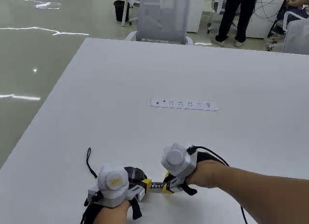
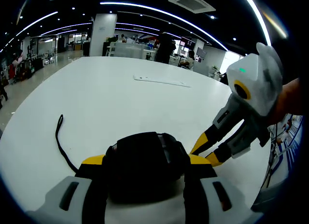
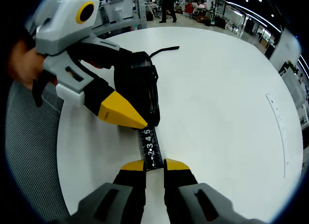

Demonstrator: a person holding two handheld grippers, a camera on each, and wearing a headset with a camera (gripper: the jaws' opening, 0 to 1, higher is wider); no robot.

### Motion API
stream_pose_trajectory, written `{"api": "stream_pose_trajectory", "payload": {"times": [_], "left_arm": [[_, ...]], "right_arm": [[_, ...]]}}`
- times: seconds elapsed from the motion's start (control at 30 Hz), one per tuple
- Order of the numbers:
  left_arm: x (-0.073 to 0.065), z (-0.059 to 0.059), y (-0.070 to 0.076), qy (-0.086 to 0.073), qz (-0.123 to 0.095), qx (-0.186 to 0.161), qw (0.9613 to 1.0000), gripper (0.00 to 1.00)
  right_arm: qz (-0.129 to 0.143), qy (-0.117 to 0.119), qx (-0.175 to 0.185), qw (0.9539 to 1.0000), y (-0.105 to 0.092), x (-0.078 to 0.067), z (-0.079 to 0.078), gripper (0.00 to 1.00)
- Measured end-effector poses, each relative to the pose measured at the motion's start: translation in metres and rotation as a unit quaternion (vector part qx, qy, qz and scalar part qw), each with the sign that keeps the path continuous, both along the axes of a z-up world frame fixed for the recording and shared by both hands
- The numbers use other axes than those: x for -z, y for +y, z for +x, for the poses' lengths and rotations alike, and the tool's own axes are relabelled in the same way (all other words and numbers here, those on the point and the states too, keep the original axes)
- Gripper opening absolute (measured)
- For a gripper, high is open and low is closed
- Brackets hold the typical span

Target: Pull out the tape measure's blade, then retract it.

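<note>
A black tape measure with a black wrist strap rests on the white table near its front edge. My left gripper is shut on the tape measure's body, one yellow-tipped jaw on each side. A short length of blade, printed with 3, 4 and 5, runs out of the case. My right gripper is shut on the blade's end. In the head view the right gripper sits just right of the left one, with the blade bridging the small gap.
A white power strip lies flat at mid table. A grey mesh chair stands at the far edge. Beyond it a person stands, and a dark bin sits on the floor. The right gripper's cable trails along the forearm.
</note>
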State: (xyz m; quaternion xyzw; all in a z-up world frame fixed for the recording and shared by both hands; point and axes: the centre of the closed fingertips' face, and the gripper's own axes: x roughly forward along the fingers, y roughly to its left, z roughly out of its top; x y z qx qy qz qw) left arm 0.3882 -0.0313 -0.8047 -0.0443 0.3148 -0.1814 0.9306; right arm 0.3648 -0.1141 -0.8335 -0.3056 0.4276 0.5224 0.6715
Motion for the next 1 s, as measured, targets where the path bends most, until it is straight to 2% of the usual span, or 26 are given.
{"api": "stream_pose_trajectory", "payload": {"times": [0.3, 0.53, 0.93, 1.0], "left_arm": [[-0.001, 0.0, 0.001, 0.001, -0.014, -0.002, 0.9999, 0.6], [-0.002, -0.001, 0.002, -0.007, -0.026, 0.003, 0.9996, 0.59], [-0.002, -0.001, 0.002, -0.005, -0.031, 0.003, 0.9995, 0.59], [-0.002, -0.001, 0.002, -0.005, -0.031, 0.004, 0.9995, 0.59]], "right_arm": [[0.005, -0.001, -0.002, 1.0, 0.009, 0.002, 0.0, 0.12], [0.014, -0.002, -0.007, 0.9999, 0.018, 0.001, -0.001, 0.13], [0.026, -0.005, -0.012, 0.9996, 0.03, 0.001, 0.001, 0.13], [0.036, -0.001, -0.014, 0.9992, 0.032, 0.001, 0.0, 0.13]]}}
